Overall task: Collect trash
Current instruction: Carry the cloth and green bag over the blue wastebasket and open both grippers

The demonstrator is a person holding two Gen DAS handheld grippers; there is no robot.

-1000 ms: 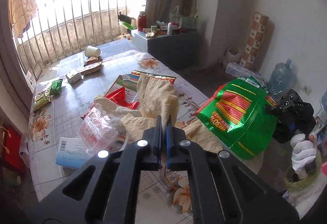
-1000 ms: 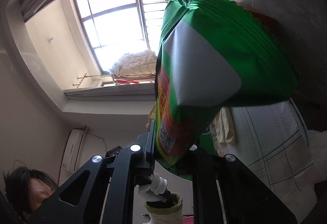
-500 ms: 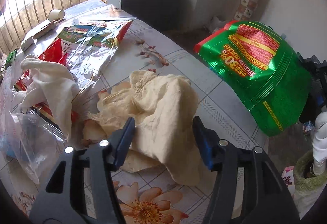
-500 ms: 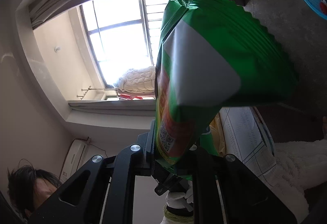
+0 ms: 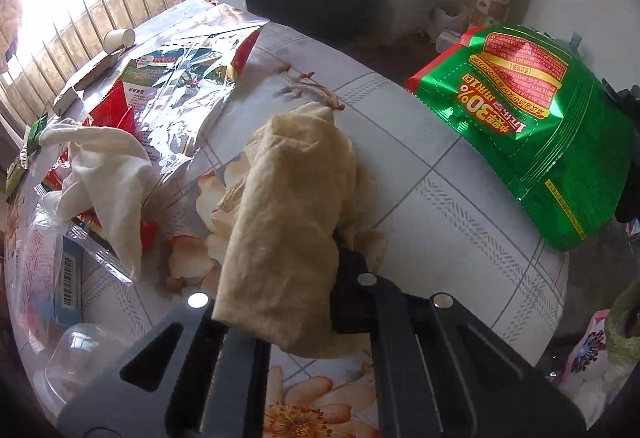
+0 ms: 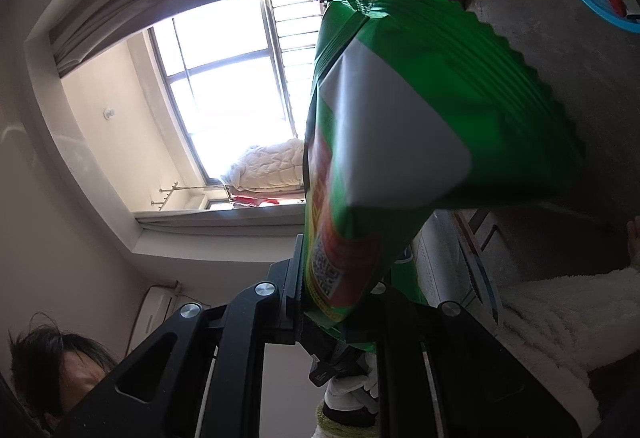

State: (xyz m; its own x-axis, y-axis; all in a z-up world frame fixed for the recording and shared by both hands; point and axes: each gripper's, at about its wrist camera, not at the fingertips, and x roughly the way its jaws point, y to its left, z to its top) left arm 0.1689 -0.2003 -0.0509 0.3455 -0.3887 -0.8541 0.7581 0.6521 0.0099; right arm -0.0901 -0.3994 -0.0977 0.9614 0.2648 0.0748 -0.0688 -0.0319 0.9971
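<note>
A tiled, flower-patterned table (image 5: 460, 206) is strewn with wrappers. A large green foil bag (image 6: 420, 142) is held out past the table's edge, clamped low down in the right tool (image 6: 340, 306). A crumpled beige cloth (image 5: 288, 206) lies mid-table, and the left tool (image 5: 280, 302), whose jaws have just closed, is pinched onto its near end. A white glove (image 5: 108, 182) lies beside it on crinkled clear plastic (image 5: 180, 94).
</note>
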